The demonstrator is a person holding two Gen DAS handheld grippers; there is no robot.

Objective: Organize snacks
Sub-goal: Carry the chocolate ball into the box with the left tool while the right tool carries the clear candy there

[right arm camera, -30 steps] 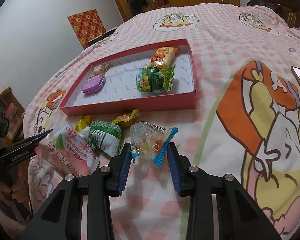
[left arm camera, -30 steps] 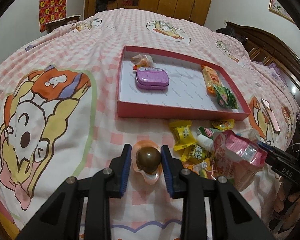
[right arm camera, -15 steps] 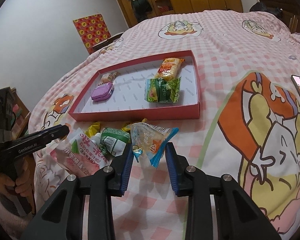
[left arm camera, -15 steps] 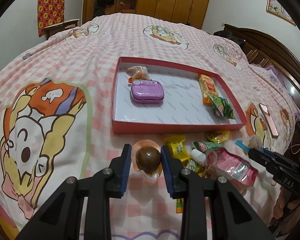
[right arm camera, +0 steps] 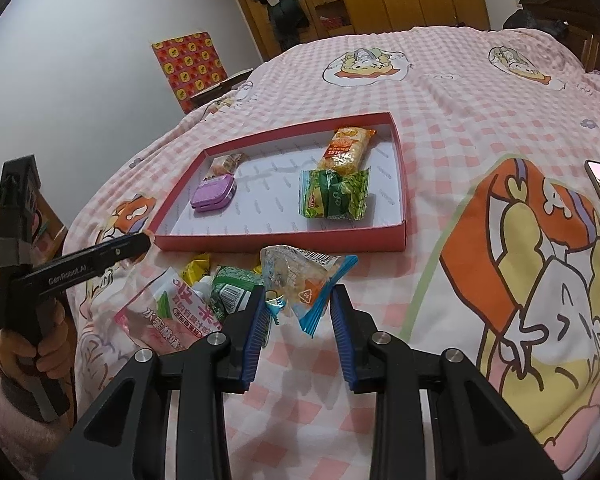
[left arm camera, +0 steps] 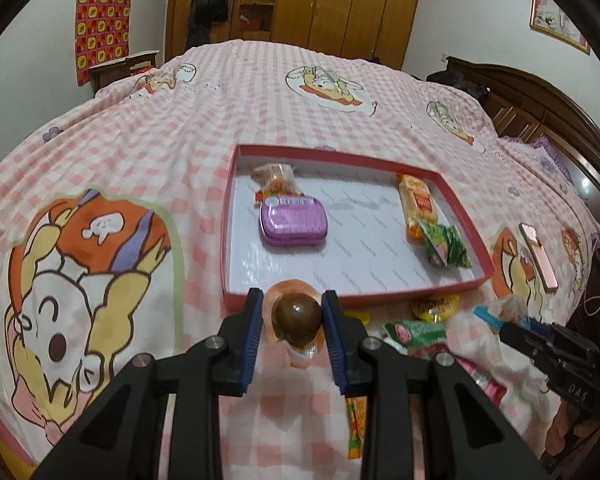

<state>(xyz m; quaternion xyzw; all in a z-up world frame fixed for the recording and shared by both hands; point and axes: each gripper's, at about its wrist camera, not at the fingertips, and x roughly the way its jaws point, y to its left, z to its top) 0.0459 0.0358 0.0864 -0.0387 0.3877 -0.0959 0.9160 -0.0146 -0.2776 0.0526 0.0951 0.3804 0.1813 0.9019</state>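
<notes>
Left gripper (left arm camera: 291,317) clamping round brown candy (left arm camera: 297,318) in peach wrapper — right gripper (right arm camera: 300,312) pinching clear blue-edged packet (right arm camera: 300,280).

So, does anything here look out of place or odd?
Only a phone lying on the bedspread right of the red tray, unrelated to the snacks. Loose snack packets in front of the tray are simply unsorted; nothing looks spilled or torn.

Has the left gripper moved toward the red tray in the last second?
Yes. The left gripper, shut on the brown ball snack, now reaches the red tray's near wall.
</notes>
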